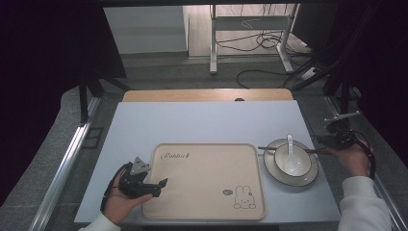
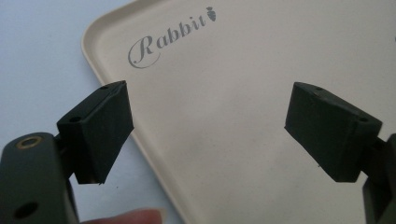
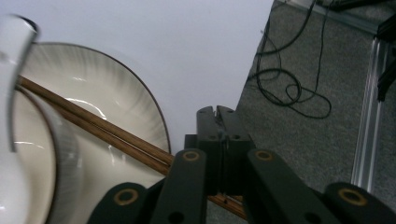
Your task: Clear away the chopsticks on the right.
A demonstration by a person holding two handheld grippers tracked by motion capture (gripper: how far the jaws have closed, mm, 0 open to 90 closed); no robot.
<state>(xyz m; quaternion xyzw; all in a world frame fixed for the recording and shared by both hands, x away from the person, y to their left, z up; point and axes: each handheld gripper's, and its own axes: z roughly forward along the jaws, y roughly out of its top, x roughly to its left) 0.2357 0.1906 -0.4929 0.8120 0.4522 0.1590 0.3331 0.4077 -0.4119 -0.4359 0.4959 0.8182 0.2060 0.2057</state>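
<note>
1. Right gripper (image 1: 323, 150), right of frame: jaws closed on the chopsticks (image 1: 267, 148).
2. Chopsticks lie across the bowl (image 1: 291, 160), on a plate (image 1: 305, 178), lower right.
3. Left gripper (image 1: 161, 187): jaws open over the tray (image 1: 207, 183), lower left.

Grey carpet (image 1: 159, 72) covers the floor, with black cables (image 1: 262, 41) looped near a white desk frame (image 1: 250, 29). Dark curtains (image 1: 43, 57) hang either side; the pale tabletop (image 1: 202, 120) sits evenly lit.
</note>
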